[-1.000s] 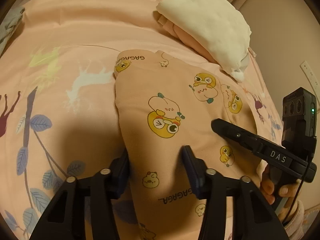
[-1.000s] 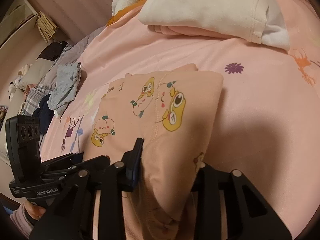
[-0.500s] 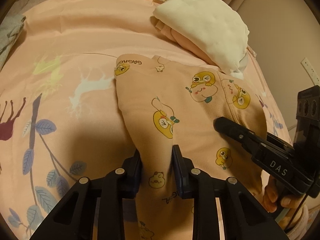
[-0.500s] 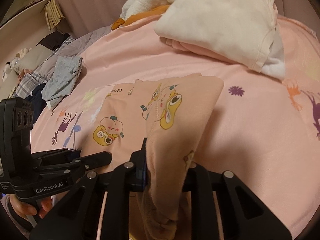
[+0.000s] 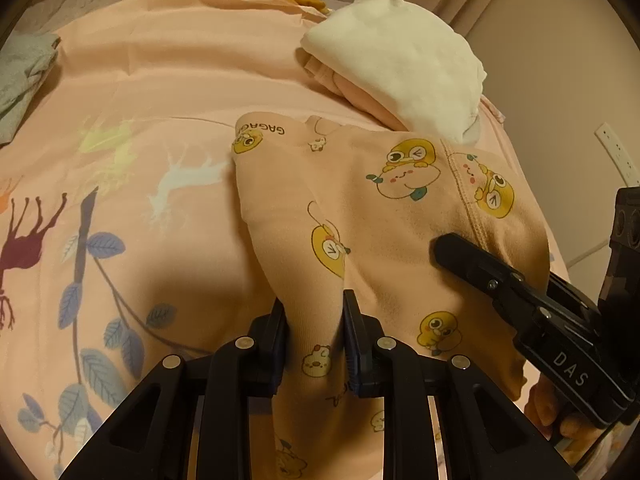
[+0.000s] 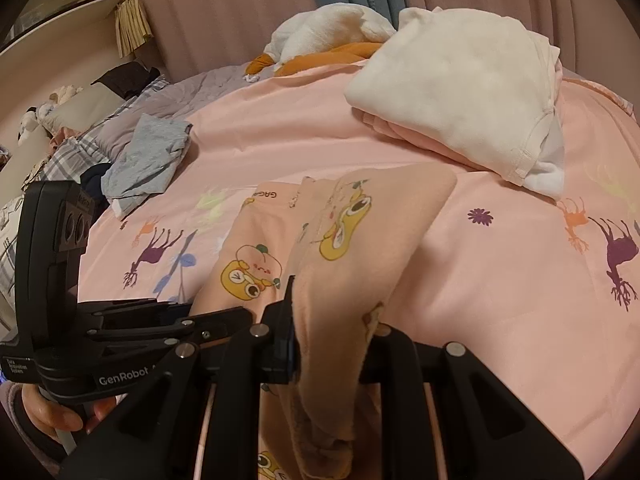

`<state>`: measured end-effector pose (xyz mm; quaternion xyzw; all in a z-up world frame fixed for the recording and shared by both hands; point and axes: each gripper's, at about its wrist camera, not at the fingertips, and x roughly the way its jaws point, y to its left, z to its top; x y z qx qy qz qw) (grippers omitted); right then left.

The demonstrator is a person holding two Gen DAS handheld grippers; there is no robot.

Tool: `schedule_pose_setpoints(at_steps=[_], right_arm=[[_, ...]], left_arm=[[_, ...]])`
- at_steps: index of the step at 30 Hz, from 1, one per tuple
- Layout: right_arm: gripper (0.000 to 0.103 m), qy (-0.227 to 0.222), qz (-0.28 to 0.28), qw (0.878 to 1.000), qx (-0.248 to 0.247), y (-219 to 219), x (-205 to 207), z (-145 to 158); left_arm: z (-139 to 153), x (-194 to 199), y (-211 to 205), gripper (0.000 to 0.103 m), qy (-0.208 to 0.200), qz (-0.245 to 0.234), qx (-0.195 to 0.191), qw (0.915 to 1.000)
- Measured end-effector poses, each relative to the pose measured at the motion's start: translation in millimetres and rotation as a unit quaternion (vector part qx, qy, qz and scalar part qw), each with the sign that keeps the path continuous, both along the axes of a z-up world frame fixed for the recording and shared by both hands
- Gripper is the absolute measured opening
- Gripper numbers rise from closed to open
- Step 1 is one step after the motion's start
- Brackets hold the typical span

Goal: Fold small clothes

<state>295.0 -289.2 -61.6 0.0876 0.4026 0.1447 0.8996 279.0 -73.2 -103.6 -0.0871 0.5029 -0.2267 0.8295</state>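
Now left tongs (image 5: 314, 322) and right tongs (image 6: 334, 320) both clamped on peach printed garment (image 5: 384, 208), lifting near edge off pink sheet (image 5: 180, 76)

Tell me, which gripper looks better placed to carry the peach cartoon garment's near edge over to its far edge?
Neither alone, probably. The left gripper and the right gripper are each clamped on a near corner of the peach garment, bunching cloth upward off the pink sheet. Both look equally ready, so moving together seems best.
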Motion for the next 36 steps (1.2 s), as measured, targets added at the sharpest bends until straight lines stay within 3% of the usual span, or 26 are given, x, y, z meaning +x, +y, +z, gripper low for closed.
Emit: schedule_pose_setpoints(at_steps=[16,36], right_arm=[[0.018,-0.008,0.004,1.0,0.014,3.4,-41.8,22.5],[0.018,0.004,0.039,0.999,0.009,39.4,-89.9,31.2]], left_arm=[[11.8,-15.7,9.0,0.022,-0.005,-0.005,-0.008,0.9999],[14.9,-39.8,23.8,0.022,0.006,0.01,-0.003,0.9999]])
